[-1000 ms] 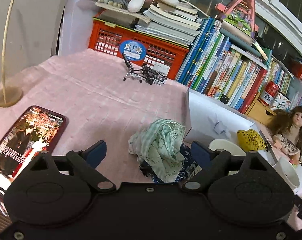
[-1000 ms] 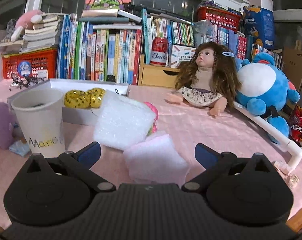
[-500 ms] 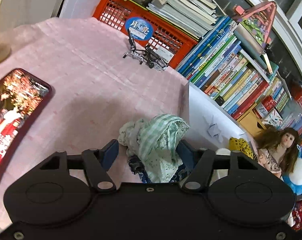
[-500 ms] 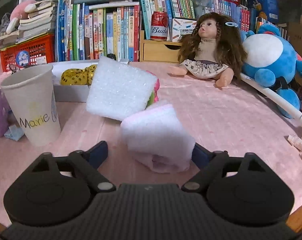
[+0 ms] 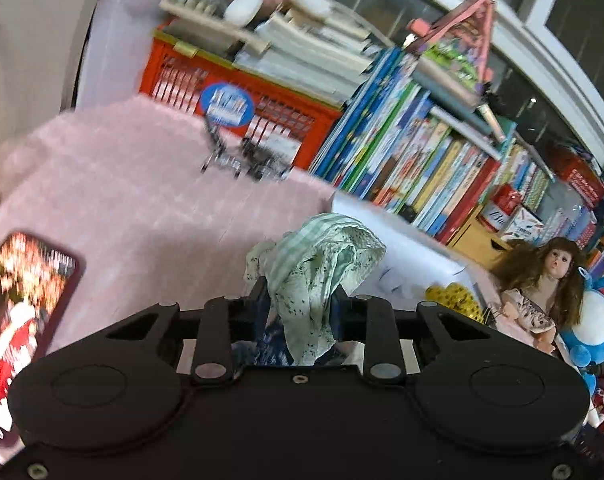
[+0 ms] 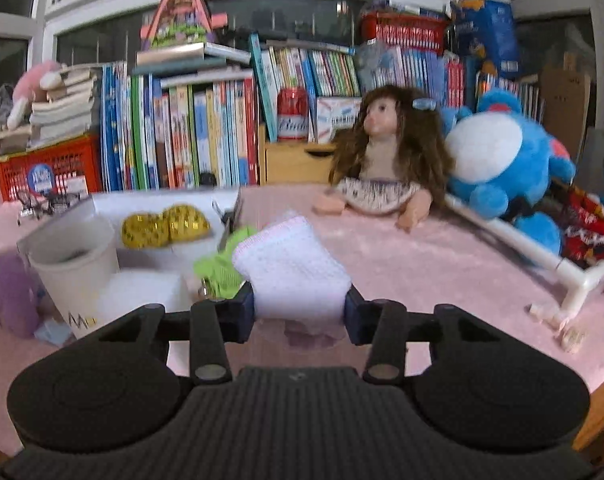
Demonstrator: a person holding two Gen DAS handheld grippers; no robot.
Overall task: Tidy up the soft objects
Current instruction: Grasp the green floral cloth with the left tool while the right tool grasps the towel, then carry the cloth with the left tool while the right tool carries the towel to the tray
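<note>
Now | our left gripper [image 5: 300, 308] is closing on the green cloth [image 5: 321, 264], bunched above the surface [image 5: 142, 200] | our right gripper [image 6: 300, 306] is closing on the white cloth [image 6: 292, 268], lifted, probably bound for the white box [image 6: 102, 204].

Left wrist view: sits low behind own jaws, looks forward and down across pink table [image 5: 134, 200], tilted, blurred, close to surface. Right wrist view: same mount, low over table [image 6: 421, 248], faces book row [image 6: 190, 136] nearly head-on. Both views catch red crate [image 5: 238, 100] [image 6: 50, 168], books [image 5: 421, 160], doll [image 5: 541, 280] [image 6: 385, 152], blue plush [image 5: 597, 320] [image 6: 501, 160], white tray [image 5: 401, 248] [image 6: 158, 200].
</note>
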